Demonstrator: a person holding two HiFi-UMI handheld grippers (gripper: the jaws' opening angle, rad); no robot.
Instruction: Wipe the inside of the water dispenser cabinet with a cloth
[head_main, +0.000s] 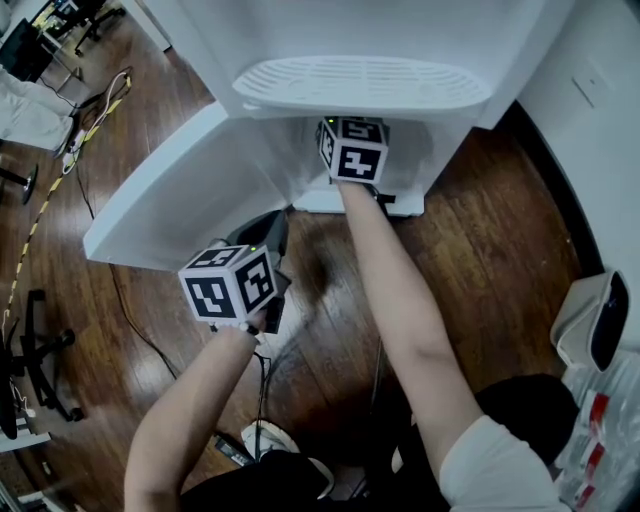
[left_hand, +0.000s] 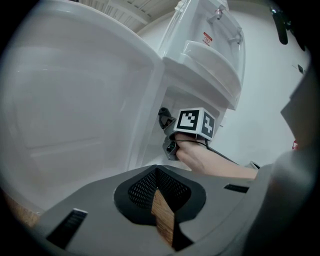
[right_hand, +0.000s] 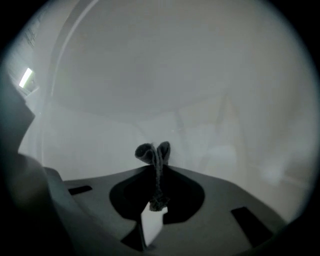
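Right gripper (right_hand: 156, 167) pinching grey cloth (right_hand: 153, 151) inside dispenser cabinet (right_hand: 150, 75); left gripper (left_hand: 156, 172) pressed together, empty, beside open door (left_hand: 75, 100)

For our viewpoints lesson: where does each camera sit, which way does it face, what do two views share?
Head view: on the head, looking down at the water dispenser and door; both forearms show.
Left gripper view: on the left gripper, facing the cabinet; shut jaws show.
Right gripper view: on the right gripper, inside the cabinet; jaws pinch the cloth.
Shared: head and left views show the right gripper's cube.
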